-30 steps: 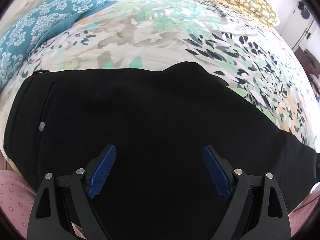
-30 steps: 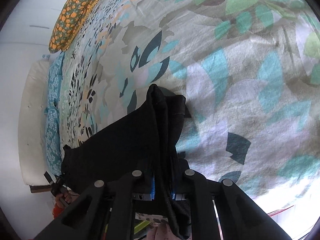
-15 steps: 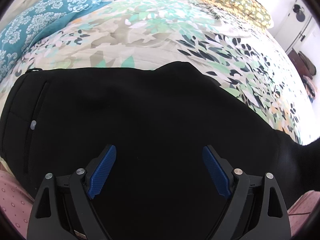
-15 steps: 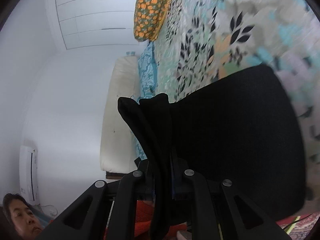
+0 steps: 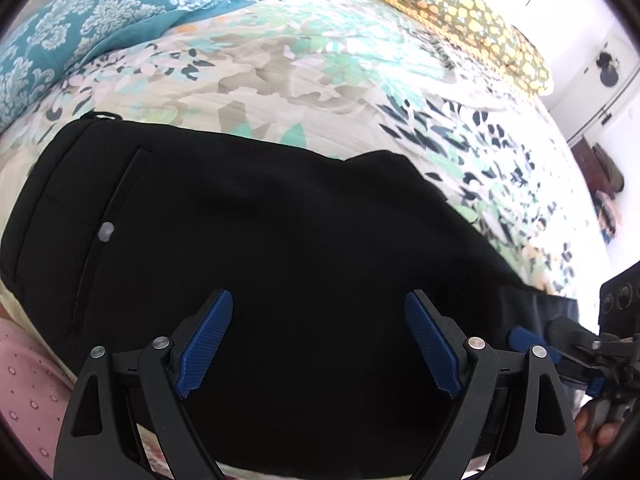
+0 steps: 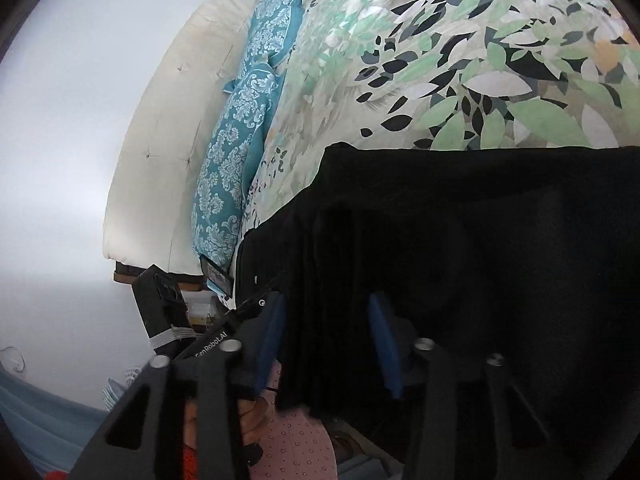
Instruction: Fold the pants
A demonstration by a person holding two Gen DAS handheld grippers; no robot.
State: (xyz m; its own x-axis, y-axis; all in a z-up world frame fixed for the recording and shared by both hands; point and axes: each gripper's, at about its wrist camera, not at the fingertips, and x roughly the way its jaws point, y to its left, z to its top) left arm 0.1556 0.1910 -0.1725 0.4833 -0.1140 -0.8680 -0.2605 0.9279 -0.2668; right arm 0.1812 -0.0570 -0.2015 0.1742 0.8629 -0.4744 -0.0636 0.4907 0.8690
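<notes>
Black pants (image 5: 280,220) lie on the floral bedspread (image 5: 320,80), waistband and back pocket to the left. My left gripper (image 5: 318,300) hovers open just above the middle of them, nothing between its blue pads. One of the right gripper's blue fingertips (image 5: 524,336) shows at the right edge, by the folded-over leg. In the right wrist view my right gripper (image 6: 326,304) has its jaws opening, with the leg end of the pants (image 6: 480,240) hanging loosely as a bunched fold between the pads. That leg is laid back over the seat part.
Teal patterned pillows (image 5: 80,32) and a cream headboard (image 6: 168,120) are at the head of the bed. An orange-dotted pillow (image 5: 460,12) lies at the far side. A person's pink dotted clothing (image 5: 24,380) and a hand (image 5: 596,428) are at the near edge.
The right gripper carried the leg end across the bed, over the pants toward the left gripper, and its jaws have parted. The left gripper shifted slightly and stayed open.
</notes>
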